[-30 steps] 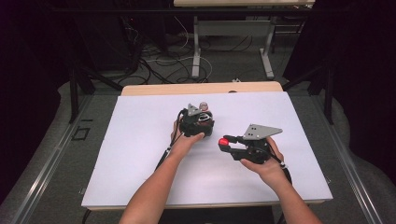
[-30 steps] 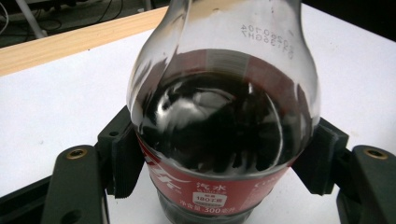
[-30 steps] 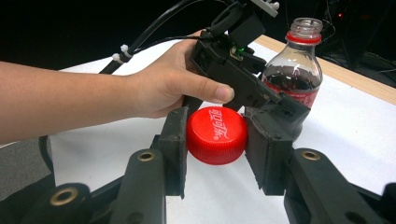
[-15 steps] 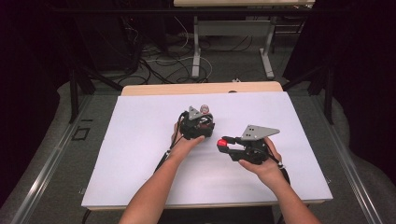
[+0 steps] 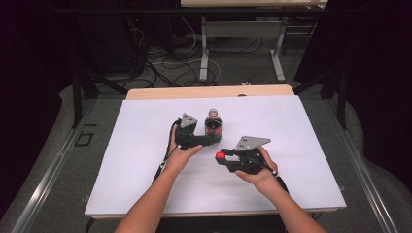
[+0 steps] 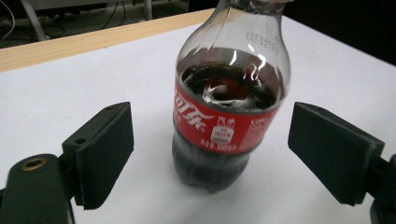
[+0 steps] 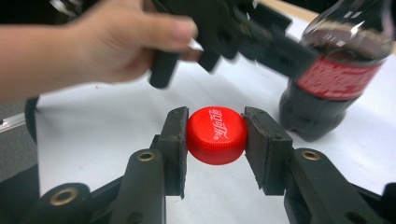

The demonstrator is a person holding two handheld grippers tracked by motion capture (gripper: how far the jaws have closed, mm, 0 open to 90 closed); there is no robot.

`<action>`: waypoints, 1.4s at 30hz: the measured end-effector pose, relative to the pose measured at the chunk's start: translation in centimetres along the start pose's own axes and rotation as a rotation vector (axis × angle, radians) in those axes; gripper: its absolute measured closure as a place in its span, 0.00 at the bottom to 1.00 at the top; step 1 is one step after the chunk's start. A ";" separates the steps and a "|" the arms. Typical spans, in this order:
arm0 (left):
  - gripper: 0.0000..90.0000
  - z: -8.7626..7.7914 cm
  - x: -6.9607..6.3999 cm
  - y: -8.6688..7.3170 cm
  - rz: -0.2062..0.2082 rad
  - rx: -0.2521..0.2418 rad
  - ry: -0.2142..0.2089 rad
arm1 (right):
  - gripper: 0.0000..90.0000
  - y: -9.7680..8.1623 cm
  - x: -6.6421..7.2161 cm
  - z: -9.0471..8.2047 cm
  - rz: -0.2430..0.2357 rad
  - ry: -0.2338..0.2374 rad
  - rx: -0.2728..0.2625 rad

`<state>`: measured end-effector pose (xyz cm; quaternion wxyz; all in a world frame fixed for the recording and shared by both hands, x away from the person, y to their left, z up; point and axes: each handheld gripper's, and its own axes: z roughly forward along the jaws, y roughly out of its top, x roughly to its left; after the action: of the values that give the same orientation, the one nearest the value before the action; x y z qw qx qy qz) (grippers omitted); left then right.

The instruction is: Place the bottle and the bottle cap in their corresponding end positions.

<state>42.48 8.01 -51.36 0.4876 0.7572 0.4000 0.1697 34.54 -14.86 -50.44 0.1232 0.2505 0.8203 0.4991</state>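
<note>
1. Nearest the person, the right gripper [image 5: 222,156] has its jaws clamped on the red bottle cap [image 7: 217,135], one pad on each side of the ribbed rim, printed top facing the right gripper view. It hangs just above the white counter [image 5: 136,184]. Keep that squeeze even, since the cap is small and its rim could pivot or pop out if one pad slackens.

2. The likely step is to put the cap aside. Lower it until its rim meets the counter, flat and not tilted, then spread the jaws; dropped from a height, it could well roll.

3. Choose a bare spot on the near side, well apart from the bottle, so that nothing knocks it.

4. Just beyond, the left gripper [image 5: 210,139] has been opening its jaws, which now stand wide on either side of the cola bottle [image 6: 229,107], neither pad touching it. The bottle stands upright on the counter without its cap, partly full of dark drink.

5. Draw the left gripper straight back along its own line, keeping both pads off the red label. A sideways brush may tip the open bottle and spill it.

6. Farther off, the wooden edge of the counter [image 5: 165,92] marks the limit; keep both things on the white surface.
</note>
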 end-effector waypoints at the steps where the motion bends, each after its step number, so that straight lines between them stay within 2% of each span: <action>1: 0.14 -0.4 0.1 0.0 -0.009 0.004 0.006 | 0.68 -0.2 0.0 0.4 0.000 -0.001 0.001; 6: 0.04 -1.9 0.4 -0.6 -0.021 0.028 0.035 | 0.68 -1.0 -0.2 1.9 0.002 0.010 0.046; 9: 0.01 -2.7 0.4 -1.2 -0.033 0.036 0.056 | 0.68 -1.5 -0.3 2.4 0.014 0.008 0.046; 11: 0.01 -3.5 0.5 -1.6 -0.045 0.042 0.057 | 0.68 -1.9 -0.4 2.6 0.018 0.010 0.065; 12: 0.01 -3.8 0.6 -1.8 -0.047 0.039 0.053 | 0.68 -2.1 -0.4 2.9 0.020 0.007 0.056; 13: 0.01 -4.2 0.5 -2.1 -0.065 0.032 0.040 | 0.68 -2.3 -0.4 3.0 0.026 0.016 0.081; 15: 0.01 -4.8 0.5 -2.6 -0.070 0.028 0.036 | 0.68 -2.7 -0.4 3.5 0.032 0.023 0.102; 16: 0.01 -5.2 0.5 -2.8 -0.065 0.025 0.038 | 0.68 -2.9 -0.3 3.8 0.035 0.012 0.088; 19: 0.01 -6.2 0.6 -3.3 -0.054 0.024 0.037 | 0.68 -3.3 -0.3 4.4 0.026 0.014 0.121; 23: 0.01 -7.2 0.8 -3.7 -0.066 0.004 0.035 | 0.68 -3.6 -0.3 4.9 0.022 0.020 0.166; 27: 0.01 -7.6 1.0 -3.9 -0.069 0.004 0.031 | 0.68 -4.0 -0.2 5.4 0.018 0.015 0.169; 29: 0.01 -7.7 1.1 -3.9 -0.073 0.003 0.033 | 0.67 -4.0 -0.2 5.5 0.003 0.020 0.194; 32: 0.01 -7.8 1.1 -3.9 -0.061 0.004 0.033 | 0.60 -4.2 -0.1 5.7 -0.002 0.019 0.188; 34: 0.01 -7.7 1.0 -3.9 -0.065 0.003 0.035 | 0.54 -4.1 -0.2 5.7 -0.021 0.017 0.180; 35: 0.01 -7.7 1.0 -4.0 -0.060 0.008 0.036 | 0.51 -4.1 -0.2 5.5 -0.011 0.018 0.185; 36: 0.01 -7.7 1.1 -4.0 -0.062 0.012 0.037 | 0.50 -4.1 -0.2 5.5 0.000 0.012 0.161; 38: 0.01 -7.7 1.1 -4.2 -0.069 0.008 0.040 | 0.48 -3.9 -0.3 5.0 -0.005 0.012 0.156; 42: 0.01 -7.7 1.5 -4.4 -0.067 0.015 0.047 | 0.44 -3.6 -0.8 4.2 0.010 -0.017 0.114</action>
<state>36.50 14.67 -51.82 0.4776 0.7429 0.4379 0.1681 36.10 -13.51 -55.59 0.1131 0.2653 0.8452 0.4500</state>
